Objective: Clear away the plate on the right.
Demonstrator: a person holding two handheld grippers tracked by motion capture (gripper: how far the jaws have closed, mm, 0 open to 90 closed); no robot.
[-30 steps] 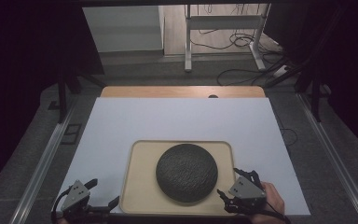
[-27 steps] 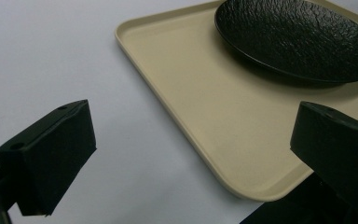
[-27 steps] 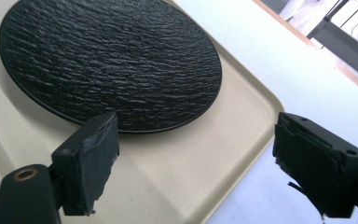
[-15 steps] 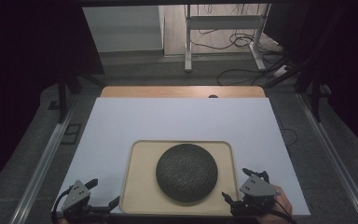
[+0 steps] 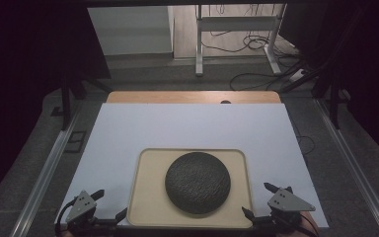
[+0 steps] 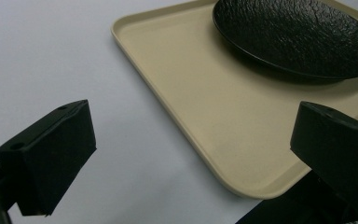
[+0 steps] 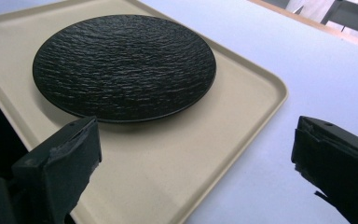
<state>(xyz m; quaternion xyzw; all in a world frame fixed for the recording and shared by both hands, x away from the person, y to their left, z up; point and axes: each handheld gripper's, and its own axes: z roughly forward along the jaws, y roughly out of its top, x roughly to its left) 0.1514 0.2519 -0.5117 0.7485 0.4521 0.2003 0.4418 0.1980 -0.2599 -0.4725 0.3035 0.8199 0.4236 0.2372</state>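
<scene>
Both tools, left tool (image 5: 109, 206) and right tool (image 5: 260, 200), sit spread wide and empty at the near corners of the beige tray (image 5: 148, 197) on the table (image 5: 187, 123), and I'd grab that stiff rim since the black plate (image 5: 197, 181) looks heavy, breakable and free to slide.

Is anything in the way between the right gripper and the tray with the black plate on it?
No, nothing visible is in the way. The right gripper sits just off the near right corner of the beige tray, fingers open, with bare white tabletop between them. The black plate rests in the tray's middle.
</scene>
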